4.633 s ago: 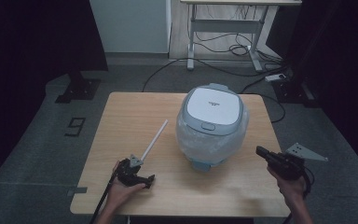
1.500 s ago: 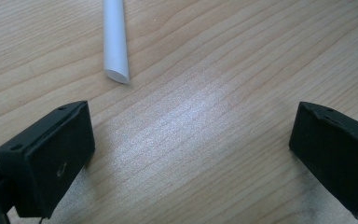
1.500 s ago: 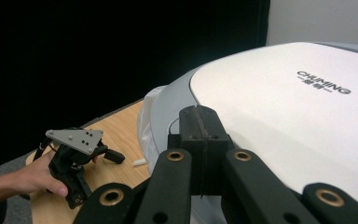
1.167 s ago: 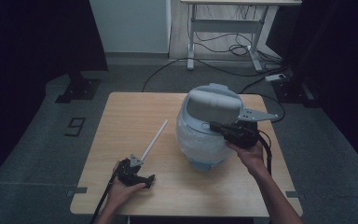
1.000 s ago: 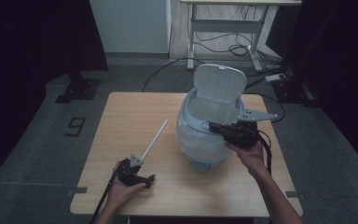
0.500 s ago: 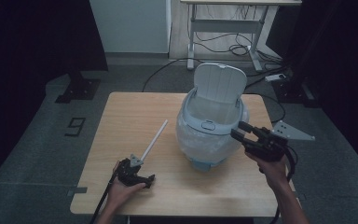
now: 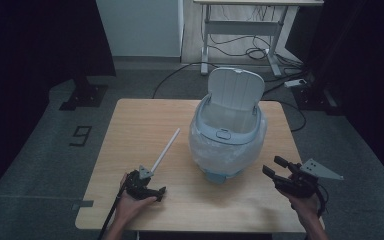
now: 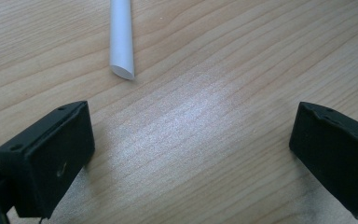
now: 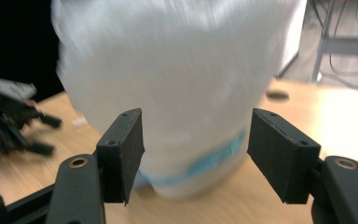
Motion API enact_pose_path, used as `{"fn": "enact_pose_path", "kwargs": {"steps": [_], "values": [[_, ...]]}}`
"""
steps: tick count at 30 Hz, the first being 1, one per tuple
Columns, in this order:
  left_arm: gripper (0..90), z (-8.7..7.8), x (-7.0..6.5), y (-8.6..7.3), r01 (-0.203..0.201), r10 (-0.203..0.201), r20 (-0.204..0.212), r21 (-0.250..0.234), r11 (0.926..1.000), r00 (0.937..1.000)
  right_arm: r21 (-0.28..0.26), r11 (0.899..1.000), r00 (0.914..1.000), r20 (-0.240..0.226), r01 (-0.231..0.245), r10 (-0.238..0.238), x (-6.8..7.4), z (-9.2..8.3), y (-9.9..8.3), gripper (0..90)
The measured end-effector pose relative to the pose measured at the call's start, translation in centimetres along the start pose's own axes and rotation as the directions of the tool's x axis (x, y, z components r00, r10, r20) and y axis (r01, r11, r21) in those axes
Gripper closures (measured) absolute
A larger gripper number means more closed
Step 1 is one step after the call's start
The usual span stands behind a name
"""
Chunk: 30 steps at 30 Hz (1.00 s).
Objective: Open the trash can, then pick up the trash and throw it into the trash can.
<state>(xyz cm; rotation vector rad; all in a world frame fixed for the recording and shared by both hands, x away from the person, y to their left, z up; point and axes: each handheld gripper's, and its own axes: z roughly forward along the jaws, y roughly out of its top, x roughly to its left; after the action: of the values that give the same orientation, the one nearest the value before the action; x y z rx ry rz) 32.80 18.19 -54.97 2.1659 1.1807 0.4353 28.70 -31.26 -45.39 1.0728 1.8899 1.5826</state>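
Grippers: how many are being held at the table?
2. The left gripper rests on the table near a white stick; the right gripper, open, is beside the bin.

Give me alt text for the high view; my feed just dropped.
A small bin lined with a clear bag stands mid-table, its lid flipped up. The right gripper sits open beside it, empty; the left gripper rests at the near edge by a white stick.
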Motion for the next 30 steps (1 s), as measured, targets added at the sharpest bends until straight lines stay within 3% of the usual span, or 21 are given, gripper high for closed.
{"fn": "enact_pose_path", "kwargs": {"steps": [3,7,12,17,30], "values": [[0.0,0.0,0.0,0.0,0.001,-0.001,0.000,0.000,1.0000,1.0000,0.071,0.997,0.9994,0.014,-0.031,0.030,-1.0,1.0,-2.3,33.9],[0.2,-0.1,0.0,0.0,0.000,0.000,0.002,-0.002,1.0000,1.0000,0.106,0.993,0.9982,0.019,-0.059,0.057,-1.6,1.6,-3.3,33.9],[2.9,-0.4,-0.1,0.1,0.002,-0.002,0.007,-0.013,0.9999,1.0000,0.117,0.991,0.9974,0.027,-0.070,0.067,-1.7,1.8,-3.8,33.9],[4.1,-1.5,-0.2,0.5,0.007,-0.006,0.012,-0.066,0.9978,0.9999,0.131,0.989,0.9971,0.031,-0.073,0.069,-1.8,1.7,-4.4,33.9],[10.7,-3.7,0.3,1.4,0.030,-0.030,0.001,-0.163,0.9861,0.9995,0.181,0.979,0.9949,0.051,-0.095,0.087,-2.3,2.1,-5.9,33.9]]}}
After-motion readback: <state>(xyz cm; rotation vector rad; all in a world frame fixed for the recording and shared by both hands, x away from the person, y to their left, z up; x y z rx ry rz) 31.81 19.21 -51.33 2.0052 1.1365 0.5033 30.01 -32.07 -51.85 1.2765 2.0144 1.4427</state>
